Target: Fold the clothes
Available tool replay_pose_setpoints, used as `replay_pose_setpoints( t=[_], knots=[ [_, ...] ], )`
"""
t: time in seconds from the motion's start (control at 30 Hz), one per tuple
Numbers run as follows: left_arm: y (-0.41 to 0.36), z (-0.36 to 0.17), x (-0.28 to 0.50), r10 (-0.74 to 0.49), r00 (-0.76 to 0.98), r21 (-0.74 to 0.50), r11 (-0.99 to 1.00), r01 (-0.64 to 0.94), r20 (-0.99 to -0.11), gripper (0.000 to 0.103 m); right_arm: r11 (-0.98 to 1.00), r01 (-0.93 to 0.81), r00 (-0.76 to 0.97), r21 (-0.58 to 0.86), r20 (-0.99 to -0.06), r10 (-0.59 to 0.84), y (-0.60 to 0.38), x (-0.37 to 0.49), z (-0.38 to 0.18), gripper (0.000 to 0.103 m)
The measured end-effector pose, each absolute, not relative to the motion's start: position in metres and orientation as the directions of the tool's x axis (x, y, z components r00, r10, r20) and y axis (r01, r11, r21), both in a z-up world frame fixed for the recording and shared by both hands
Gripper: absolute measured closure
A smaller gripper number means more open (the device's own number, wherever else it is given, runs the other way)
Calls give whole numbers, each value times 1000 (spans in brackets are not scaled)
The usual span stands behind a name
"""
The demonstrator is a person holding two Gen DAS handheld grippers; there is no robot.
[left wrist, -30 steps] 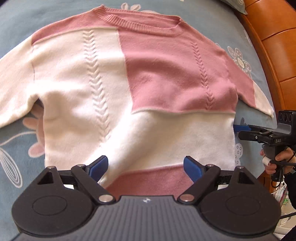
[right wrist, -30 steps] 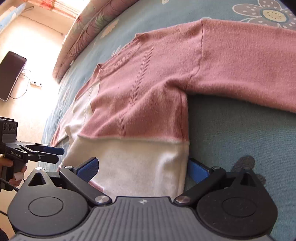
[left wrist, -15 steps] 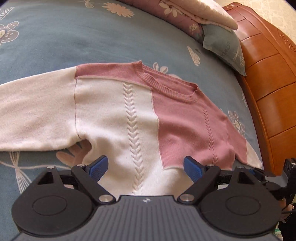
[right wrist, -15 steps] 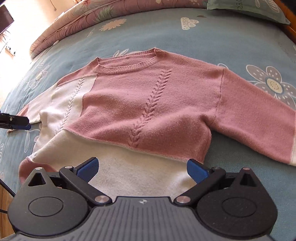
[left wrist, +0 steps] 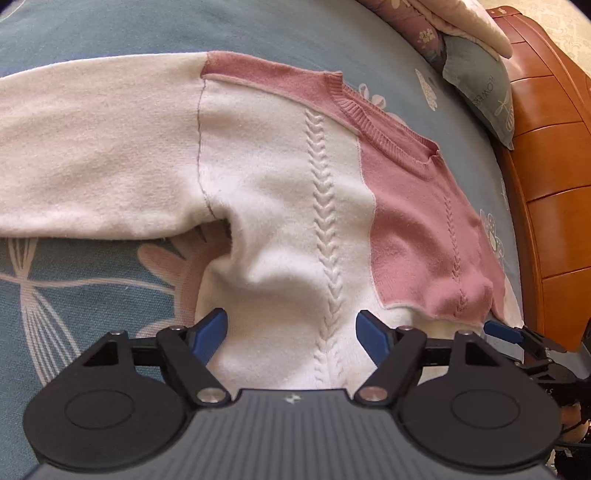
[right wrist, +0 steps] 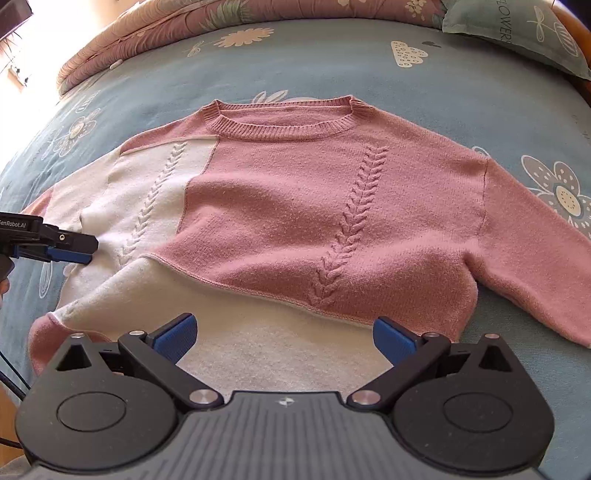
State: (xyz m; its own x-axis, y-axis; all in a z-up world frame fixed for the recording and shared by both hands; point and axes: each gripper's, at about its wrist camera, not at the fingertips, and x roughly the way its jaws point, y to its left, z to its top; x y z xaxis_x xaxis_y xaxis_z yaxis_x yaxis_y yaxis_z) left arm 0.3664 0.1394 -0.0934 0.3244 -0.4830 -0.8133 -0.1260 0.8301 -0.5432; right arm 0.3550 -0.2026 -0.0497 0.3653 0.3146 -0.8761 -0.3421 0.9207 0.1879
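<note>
A pink and white knit sweater (left wrist: 280,192) lies flat, front up, on the blue floral bedspread (left wrist: 74,280), sleeves spread out. My left gripper (left wrist: 291,332) hovers low over the white side of the body just below the armpit. Its jaws are closing, with white knit bulging up between the blue pads, which do not press on it. In the right wrist view that gripper (right wrist: 70,247) reaches in from the left edge. My right gripper (right wrist: 286,336) stands open above the sweater's (right wrist: 295,206) white lower band near the hem. Its blue tip (left wrist: 506,332) shows at the sweater's far corner.
A wooden headboard (left wrist: 546,155) runs along the right. A grey-green pillow (left wrist: 480,81) and a folded floral quilt (right wrist: 184,22) lie at the head of the bed. The bed's edge and floor (right wrist: 7,410) are at the left.
The left gripper has moved in over the white side under the sleeve and its jaws have narrowed. The right gripper has swung round from the sweater's right side to face its hem.
</note>
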Motion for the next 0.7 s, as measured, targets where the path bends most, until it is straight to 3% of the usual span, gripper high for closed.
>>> replay_pose_setpoints(
  t=[0.2,0.3,0.33,0.47,0.7],
  knots=[
    [150,-78,371,-510,411,-578,814,-52,-756,26,912,-366,369,187,-870,327,-185,355,-51,0],
    [145,-93,373,-511,360,-569,819,-71,-781,25,911,-367,346,188,-882,321,-179,352,-59,0],
    [143,-100,372,-499,330,-550,831,-80,-801,29,913,-363,341,186,-885,316,-179,350,-61,0],
    [150,-89,352,-525,345,-577,815,-59,-778,29,926,-339,341,169,-895,288,-182,336,-59,0],
    [143,-70,329,-634,244,-628,770,110,-734,26,923,-338,288,185,-914,288,-176,304,-68,0]
  ],
)
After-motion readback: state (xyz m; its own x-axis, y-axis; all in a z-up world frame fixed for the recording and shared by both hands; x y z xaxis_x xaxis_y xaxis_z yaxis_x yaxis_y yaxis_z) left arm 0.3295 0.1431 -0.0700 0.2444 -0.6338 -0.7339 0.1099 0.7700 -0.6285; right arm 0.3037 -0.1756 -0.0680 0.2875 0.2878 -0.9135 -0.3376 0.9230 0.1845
